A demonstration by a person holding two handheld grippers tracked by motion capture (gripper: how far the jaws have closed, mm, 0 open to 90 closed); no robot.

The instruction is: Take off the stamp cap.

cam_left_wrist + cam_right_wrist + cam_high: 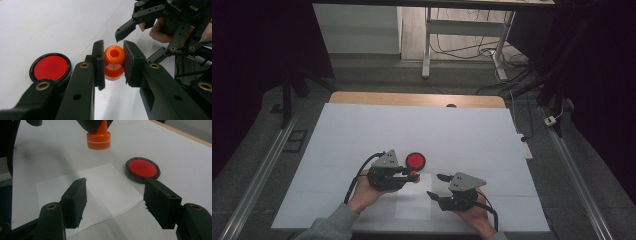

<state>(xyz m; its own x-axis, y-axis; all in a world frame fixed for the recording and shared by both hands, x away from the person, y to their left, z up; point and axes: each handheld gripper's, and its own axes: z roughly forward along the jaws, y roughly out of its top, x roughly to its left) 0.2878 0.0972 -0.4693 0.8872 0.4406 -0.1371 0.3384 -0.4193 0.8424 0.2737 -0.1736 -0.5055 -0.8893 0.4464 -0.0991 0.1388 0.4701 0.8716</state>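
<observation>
We see the left gripper (113, 63) pinching an orange stamp (114, 62) by its handle, holding it above the far edge of the white paper sheet (95, 195). The red ink pad (415, 160) lies on the table (362, 135) just beyond the stamp. To the right, the right gripper (115, 202) hovers with its jaws spread, gripping nothing.

This looks like a lab or test room set up for recording. Beyond the tongs (414, 176), the bench (362, 125) is a wooden top covered with plain white sheeting, and metal rails (257, 175) run along the floor on both sides. Farther off stand a metal-framed desk (462, 30), loose cables (492, 50) on grey carpet, and a power strip (525, 149).
</observation>
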